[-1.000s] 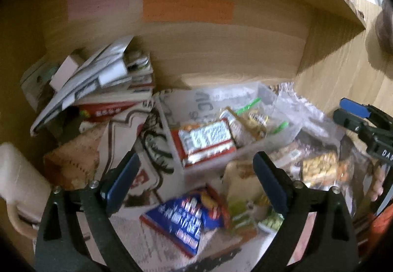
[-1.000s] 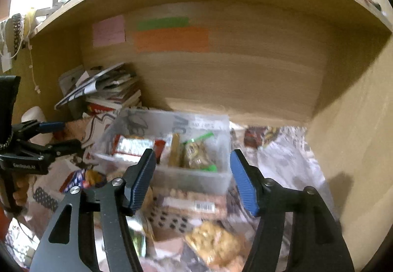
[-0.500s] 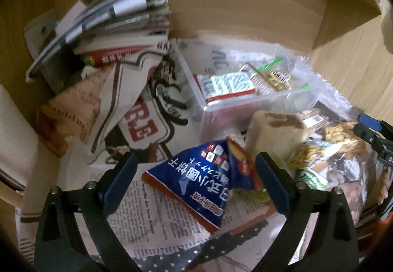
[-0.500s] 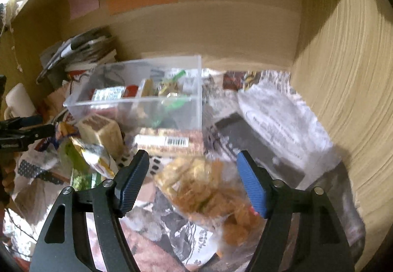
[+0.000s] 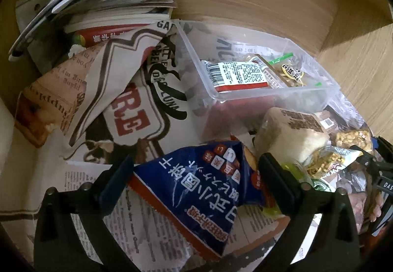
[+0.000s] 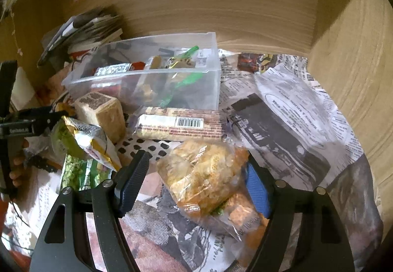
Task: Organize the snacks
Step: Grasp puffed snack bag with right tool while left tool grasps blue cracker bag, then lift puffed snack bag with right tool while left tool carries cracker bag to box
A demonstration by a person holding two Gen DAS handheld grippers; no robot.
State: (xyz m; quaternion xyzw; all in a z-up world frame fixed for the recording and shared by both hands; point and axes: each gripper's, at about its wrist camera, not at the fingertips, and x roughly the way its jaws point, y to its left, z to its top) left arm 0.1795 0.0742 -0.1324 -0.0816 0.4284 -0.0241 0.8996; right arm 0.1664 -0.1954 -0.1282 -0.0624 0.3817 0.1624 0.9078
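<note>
The left tool [image 5: 195, 174] has just been opening wide around the blue packet [image 5: 196, 200], not yet pressing it. The right tool [image 6: 195, 181], jaws also just opened further, straddles the clear snack bag [image 6: 206, 178], so both can grasp for the clear bin [image 6: 152, 75] ahead.

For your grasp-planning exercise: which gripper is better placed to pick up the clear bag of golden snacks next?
Right. The right gripper already straddles the clear bag of golden snacks, fingers open. The left gripper straddles the blue snack packet instead.
</note>
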